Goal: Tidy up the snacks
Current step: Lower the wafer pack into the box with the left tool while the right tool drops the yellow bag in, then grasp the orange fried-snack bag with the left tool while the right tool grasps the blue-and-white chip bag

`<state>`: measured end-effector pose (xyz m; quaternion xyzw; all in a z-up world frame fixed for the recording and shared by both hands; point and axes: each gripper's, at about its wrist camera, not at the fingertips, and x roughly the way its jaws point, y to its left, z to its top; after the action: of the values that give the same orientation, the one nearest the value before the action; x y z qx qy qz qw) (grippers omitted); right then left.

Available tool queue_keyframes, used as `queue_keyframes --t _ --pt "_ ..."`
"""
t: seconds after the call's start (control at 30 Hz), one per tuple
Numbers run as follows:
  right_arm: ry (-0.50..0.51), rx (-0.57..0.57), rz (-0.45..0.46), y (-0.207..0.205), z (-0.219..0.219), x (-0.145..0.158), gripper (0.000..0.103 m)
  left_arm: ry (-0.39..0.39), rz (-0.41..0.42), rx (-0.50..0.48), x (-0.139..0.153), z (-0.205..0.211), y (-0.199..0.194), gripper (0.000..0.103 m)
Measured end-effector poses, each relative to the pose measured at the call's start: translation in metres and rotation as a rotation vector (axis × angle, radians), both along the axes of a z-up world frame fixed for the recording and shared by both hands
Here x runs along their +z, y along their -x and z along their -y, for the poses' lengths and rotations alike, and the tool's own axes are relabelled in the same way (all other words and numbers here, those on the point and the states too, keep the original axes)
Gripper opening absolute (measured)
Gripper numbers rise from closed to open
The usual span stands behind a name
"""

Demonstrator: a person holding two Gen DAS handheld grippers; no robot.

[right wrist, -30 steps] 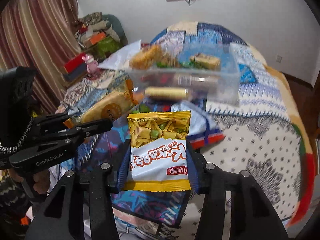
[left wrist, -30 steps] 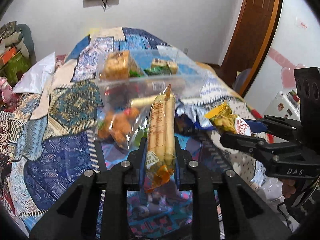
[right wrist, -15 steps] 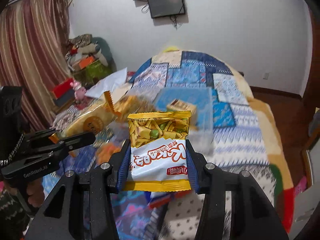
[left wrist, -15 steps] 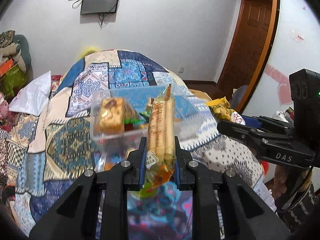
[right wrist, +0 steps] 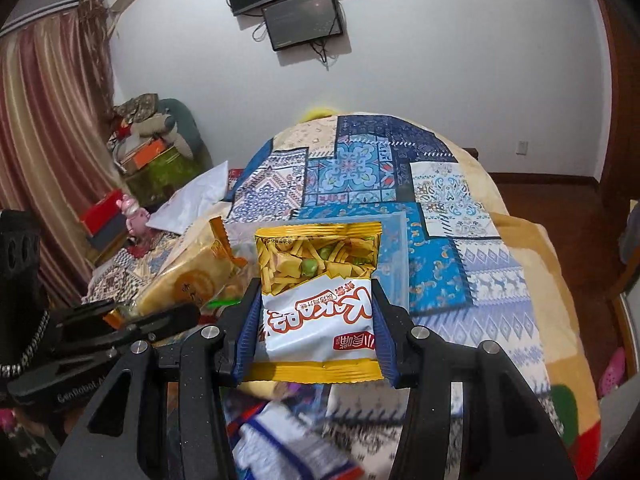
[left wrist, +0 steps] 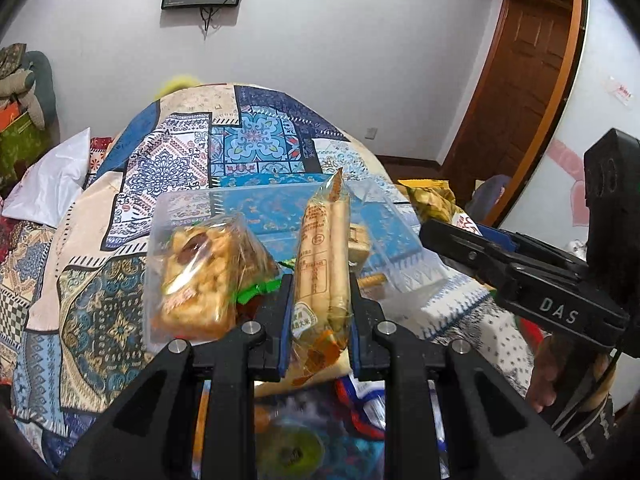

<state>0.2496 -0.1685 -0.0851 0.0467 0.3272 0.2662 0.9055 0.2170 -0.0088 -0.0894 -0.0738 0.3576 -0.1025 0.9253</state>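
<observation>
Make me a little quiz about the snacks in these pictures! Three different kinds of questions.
1. True or false: the left hand-held gripper is empty.
2. Which pack does the right hand-held gripper hold? A) yellow-and-white chip bag B) red box C) green bottle
3. Fill in: the clear plastic ___ on the patchwork quilt already holds snacks.

Key: 1 false, it grips a pack of roll sticks; 2 A; 3 container.

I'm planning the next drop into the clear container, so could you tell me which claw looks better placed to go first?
Probably the left claw: its rice-roll packet already overlaps the clear container. The right claw, holding the yellow-and-white snack bag, appears nearer its side.
</observation>
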Motion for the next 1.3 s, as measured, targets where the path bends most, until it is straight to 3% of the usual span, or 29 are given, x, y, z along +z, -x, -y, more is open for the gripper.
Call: queue_keyframes --t 0.3,0.57,0.63,0.87,1.0,1.13,1.3 --pt "0.025 -0.006 -0.038 -0.031 -0.010 -0.029 0.046 -0.001 -0.036 0.021 -0.024 0.006 -0.039 0.022" --pt "0.046 0.017 -0.070 -0.036 -0.015 -0.047 0.048 -0.054 -0.025 0.030 -0.027 0.011 -0.047 0.023" --pt "0.080 0.015 -0.062 -0.034 -0.017 -0.047 0.048 -0.051 -0.039 0.034 -0.029 0.010 -0.047 0.032" --pt "0.118 0.030 -0.072 -0.026 -0.013 -0.044 0.050 -0.011 -0.057 0.028 -0.027 0.005 -0.031 0.033" --pt "0.136 0.020 -0.054 -0.018 -0.005 -0.037 0.058 -0.023 -0.042 0.016 -0.018 0.004 -0.012 0.034" --pt "0.125 0.023 -0.047 -0.008 0.002 -0.030 0.060 -0.039 -0.022 0.029 -0.007 -0.003 0.011 0.044" --pt "0.105 0.038 -0.046 0.012 0.011 -0.024 0.071 -0.059 -0.027 0.060 -0.003 -0.020 0.037 0.055"
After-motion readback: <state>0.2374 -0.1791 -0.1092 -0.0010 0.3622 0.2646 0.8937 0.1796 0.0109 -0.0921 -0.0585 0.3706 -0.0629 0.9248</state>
